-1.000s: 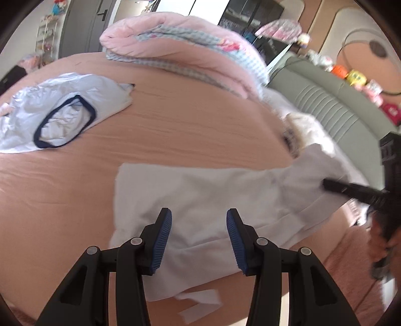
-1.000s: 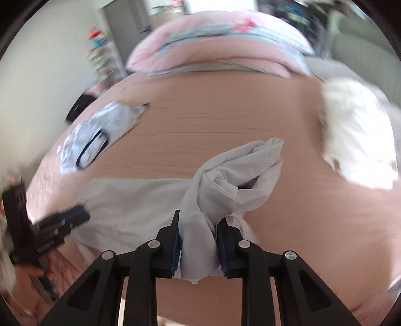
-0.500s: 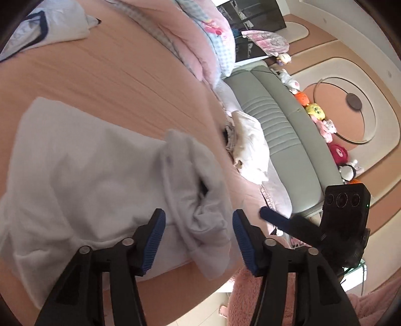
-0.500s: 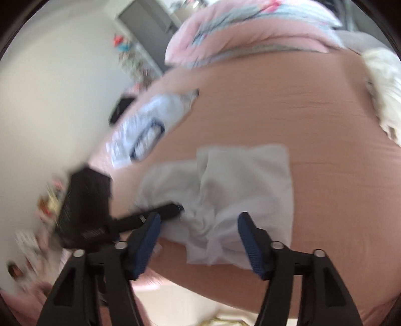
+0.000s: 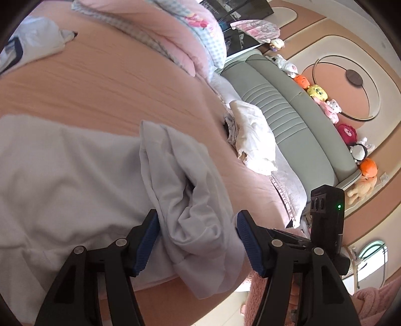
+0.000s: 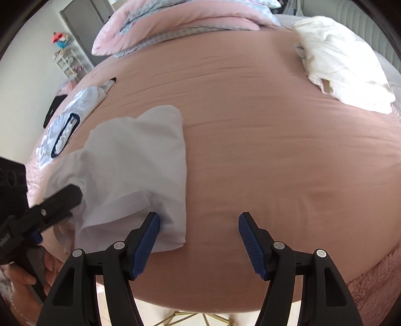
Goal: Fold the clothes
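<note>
1. Left wrist view: the left gripper [image 5: 198, 238] is seen with its blue pads spread apart. Its jaws have just been opening. A bunched fold of the white garment [image 5: 75, 180] sits up between the pads, but it is not squeezed by them.
2. The rest of the white garment is spread flat on the pink bed [image 5: 100, 82], close to the near edge.
3. A light blue shirt with a dark collar [image 5: 32, 42] is seen far off at the top left. A pink quilt [image 5: 175, 27] is piled at the far end of the bed.
4. A cream cloth pile [image 5: 253, 138] is seen beside a green padded headboard [image 5: 288, 112]. Soft toys [image 5: 317, 91] are lined up along its top. The black body of the other tool [image 5: 325, 220] is seen at the right, partly hidden behind the gripper's finger.
5. Right wrist view: the right gripper [image 6: 199, 240] is opened wide. Its jaws have just been opening. Only bare sheet is seen between the pads; the white garment [image 6: 140, 160] lies by the left pad, and whether it is touched cannot be told.
6. The left side of the garment is partly covered by the black finger of the left gripper [image 6: 62, 195]. A hand [image 6: 22, 275] is seen under it at the bottom left.
7. The light blue shirt [image 6: 67, 120] is seen past the garment. The cream cloth pile [image 6: 343, 62] lies at the top right, and the pink quilt [image 6: 175, 22] at the top. A grey door [image 6: 82, 22] and a small shelf [image 6: 67, 62] are seen by the wall.
</note>
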The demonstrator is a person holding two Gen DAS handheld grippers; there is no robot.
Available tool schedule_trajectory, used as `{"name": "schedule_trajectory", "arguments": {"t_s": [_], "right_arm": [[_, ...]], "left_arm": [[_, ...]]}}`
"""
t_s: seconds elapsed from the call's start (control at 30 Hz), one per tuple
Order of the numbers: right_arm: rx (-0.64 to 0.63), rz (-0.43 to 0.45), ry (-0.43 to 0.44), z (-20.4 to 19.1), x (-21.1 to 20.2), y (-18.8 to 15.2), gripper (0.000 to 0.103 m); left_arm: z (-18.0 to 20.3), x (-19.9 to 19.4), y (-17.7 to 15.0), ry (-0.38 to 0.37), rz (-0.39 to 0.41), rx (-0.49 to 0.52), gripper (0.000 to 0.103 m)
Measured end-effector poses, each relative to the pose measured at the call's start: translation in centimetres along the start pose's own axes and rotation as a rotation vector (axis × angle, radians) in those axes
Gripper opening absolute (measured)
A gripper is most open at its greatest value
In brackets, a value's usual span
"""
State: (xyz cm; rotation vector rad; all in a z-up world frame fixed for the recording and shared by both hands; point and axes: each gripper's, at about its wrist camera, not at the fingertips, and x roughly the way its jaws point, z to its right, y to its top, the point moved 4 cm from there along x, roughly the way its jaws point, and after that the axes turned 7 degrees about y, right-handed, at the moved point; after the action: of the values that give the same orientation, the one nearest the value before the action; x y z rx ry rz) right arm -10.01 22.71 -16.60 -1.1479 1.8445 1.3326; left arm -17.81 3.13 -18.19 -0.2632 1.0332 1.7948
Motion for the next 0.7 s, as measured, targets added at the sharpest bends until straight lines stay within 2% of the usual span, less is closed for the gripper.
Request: {"name": "schedule_trajectory", "arguments": {"t_s": [0.1,0.17,0.23,0.27,0.37,0.43,0.5,0.57,0.63,0.7], "right_arm": [[-0.016,0.004,0.010,-0.8,0.0,0.5,0.065],[-0.023,-0.004,0.011,-1.2,0.6,0.5,0.065],[-0.028,-0.020,0.010,-1.0,0.8,0.3,0.065],[-0.022,-0.021,0.012,-1.0,0.9,0.2,0.065],[-0.008,-0.027,0.024,-0.9,1.2,0.2,0.066],[0.000,-0.030,0.034,-0.7,1.1,0.2,0.066],[0.009,-0.031,0.040,-0.5,1.2,0.2,0.066],[0.014,-0.031,0.044,-0.8,1.9,0.4,0.066],[0.017,-0.030,0.042,-0.8,2.1,0.4,0.068],[0.012,-0.029,0.030,-1.1,2.3,0.5,0.070]], "left_arm": [[0.9,-0.7,0.7,0.042,0.042,0.071,0.061],[0.9,-0.5,0.6,0.069,0.033,0.082,0.061],[0.9,0.0,0.4,0.015,-0.005,0.059,0.061],[0.8,0.3,0.3,0.015,-0.023,0.060,0.061],[0.3,1.2,0.1,0.168,-0.034,0.096,0.061],[-0.5,0.9,0.5,0.245,0.007,0.072,0.061],[-1.1,0.6,0.7,0.221,0.032,-0.003,0.061],[-1.1,1.3,0.2,0.179,-0.005,-0.025,0.061],[-0.4,2.1,-0.5,0.177,-0.033,0.006,0.060],[0.7,2.3,-0.9,0.165,-0.028,0.067,0.059]]}}
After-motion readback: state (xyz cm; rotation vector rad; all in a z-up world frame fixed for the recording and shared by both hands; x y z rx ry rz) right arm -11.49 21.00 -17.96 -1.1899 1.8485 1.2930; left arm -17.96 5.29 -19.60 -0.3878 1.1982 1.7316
